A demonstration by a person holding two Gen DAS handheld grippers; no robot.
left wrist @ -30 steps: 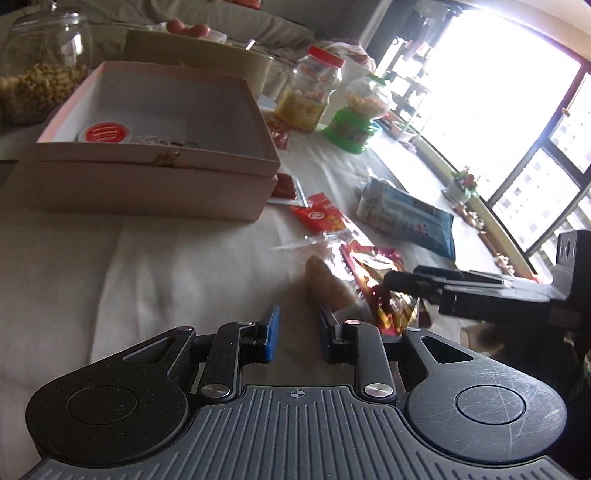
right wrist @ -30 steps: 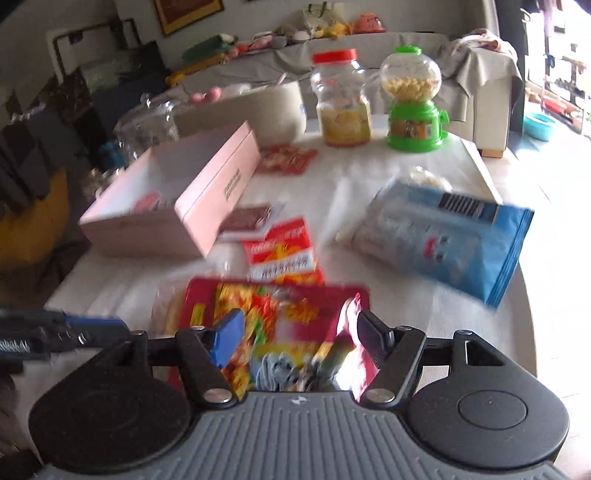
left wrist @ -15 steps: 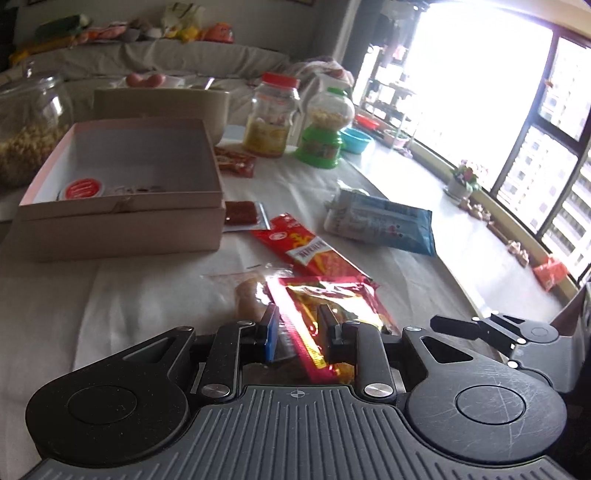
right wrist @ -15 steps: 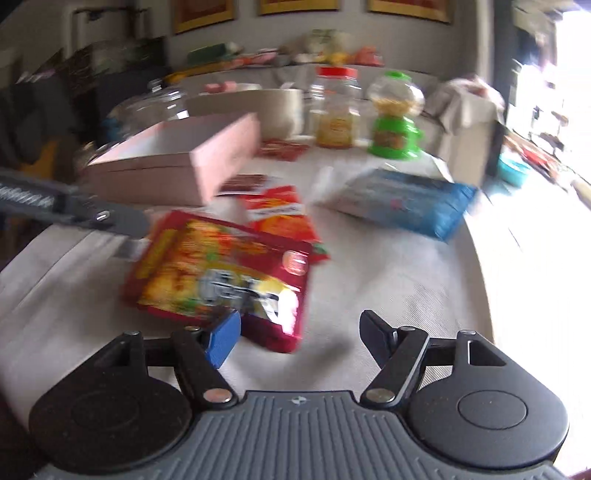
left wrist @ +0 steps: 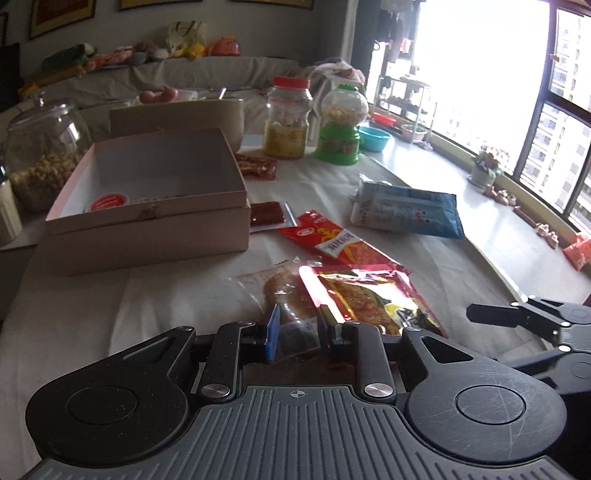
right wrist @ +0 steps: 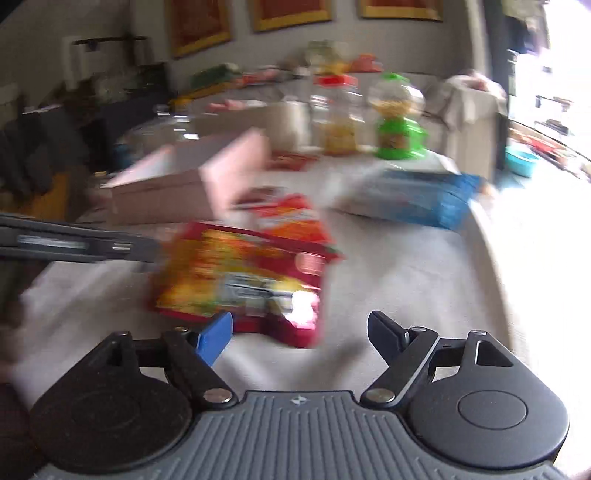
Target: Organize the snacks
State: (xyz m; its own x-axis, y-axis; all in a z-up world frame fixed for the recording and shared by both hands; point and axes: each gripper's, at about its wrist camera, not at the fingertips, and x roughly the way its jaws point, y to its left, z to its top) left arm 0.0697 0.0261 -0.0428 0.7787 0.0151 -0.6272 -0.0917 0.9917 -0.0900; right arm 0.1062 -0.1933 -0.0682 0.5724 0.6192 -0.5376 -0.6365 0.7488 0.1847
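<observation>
1. A grey fabric sofa (left wrist: 229,72) runs along the back wall; soft toys (left wrist: 184,38) sit in a row along its top.
2. Gold-framed pictures (right wrist: 288,13) hang on the wall above; they are blurred.
3. A tall dark-framed window (left wrist: 535,110) fills the right side; a small potted plant (left wrist: 487,168) stands on its pale sill.
4. A turquoise plastic bowl (left wrist: 375,137) sits beyond the white tablecloth (left wrist: 166,295).

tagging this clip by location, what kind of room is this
Most likely a home living room: a grey sofa lined with stuffed toys, framed pictures on the wall, and a snack-covered table.
</observation>
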